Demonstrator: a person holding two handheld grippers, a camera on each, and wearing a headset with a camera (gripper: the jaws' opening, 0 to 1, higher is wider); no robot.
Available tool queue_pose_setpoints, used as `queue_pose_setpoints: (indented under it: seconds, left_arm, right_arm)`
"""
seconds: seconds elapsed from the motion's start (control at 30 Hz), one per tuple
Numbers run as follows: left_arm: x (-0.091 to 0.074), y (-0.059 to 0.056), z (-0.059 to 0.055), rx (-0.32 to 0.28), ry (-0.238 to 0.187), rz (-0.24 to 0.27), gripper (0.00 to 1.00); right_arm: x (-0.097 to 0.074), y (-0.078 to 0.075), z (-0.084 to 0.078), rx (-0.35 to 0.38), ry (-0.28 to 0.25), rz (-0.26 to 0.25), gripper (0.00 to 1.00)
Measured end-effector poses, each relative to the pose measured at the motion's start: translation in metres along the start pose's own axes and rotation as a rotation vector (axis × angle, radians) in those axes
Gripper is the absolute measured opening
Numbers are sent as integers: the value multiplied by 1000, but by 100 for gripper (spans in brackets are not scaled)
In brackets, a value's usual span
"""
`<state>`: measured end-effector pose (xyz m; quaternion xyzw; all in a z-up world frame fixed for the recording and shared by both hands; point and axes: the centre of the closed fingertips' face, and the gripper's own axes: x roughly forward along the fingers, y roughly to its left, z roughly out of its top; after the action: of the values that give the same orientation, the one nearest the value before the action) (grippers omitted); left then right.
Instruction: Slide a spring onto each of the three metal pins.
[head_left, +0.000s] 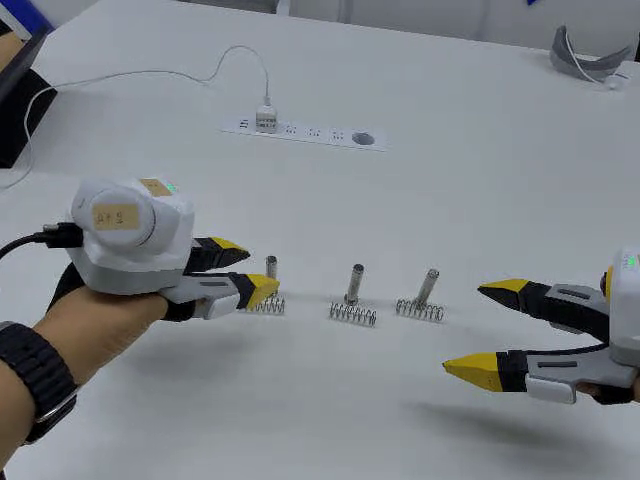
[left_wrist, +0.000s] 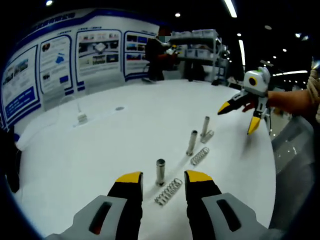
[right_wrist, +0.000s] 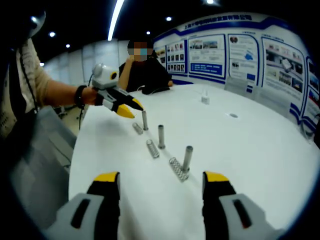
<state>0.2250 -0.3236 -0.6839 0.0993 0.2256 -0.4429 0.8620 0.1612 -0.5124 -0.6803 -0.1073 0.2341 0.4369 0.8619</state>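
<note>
- Your left gripper (head_left: 258, 270) has its jaws parted a moderate way and holds nothing. Its tips sit just beside the leftmost pin (head_left: 271, 267).
- Your right gripper (head_left: 463, 328) is spread wide and empty, off to the right of the row.
- The leftmost pin, middle pin (head_left: 356, 282) and right pin (head_left: 428, 285) stand in a row on the white table (head_left: 300, 420), all bare.
- The left spring (head_left: 266, 306), middle spring (head_left: 352, 314) and right spring (head_left: 420, 310) lie flat, one at the foot of each pin.

front: table (head_left: 330, 400) bare, open to me | middle: three upright pins (head_left: 355, 283), springs (head_left: 352, 314) lying just before them, gaps between | behind: power strip (head_left: 305, 131) well back
</note>
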Motion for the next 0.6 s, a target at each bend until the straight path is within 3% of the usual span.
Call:
queue_pose_setpoints:
  seconds: [0.23, 0.43, 0.6]
  left_arm:
    - [0, -9, -11, 88, 37, -71, 35]
    - [9, -5, -27, 156, 108, -92, 32]
    - [14, -3, -33, 177, 135, -111, 27]
  right_arm:
    - [0, 1, 1, -1, -3, 1, 68]
    - [0, 2, 2, -2, -3, 2, 68]
    - [-1, 1, 0, 3, -3, -3, 68]
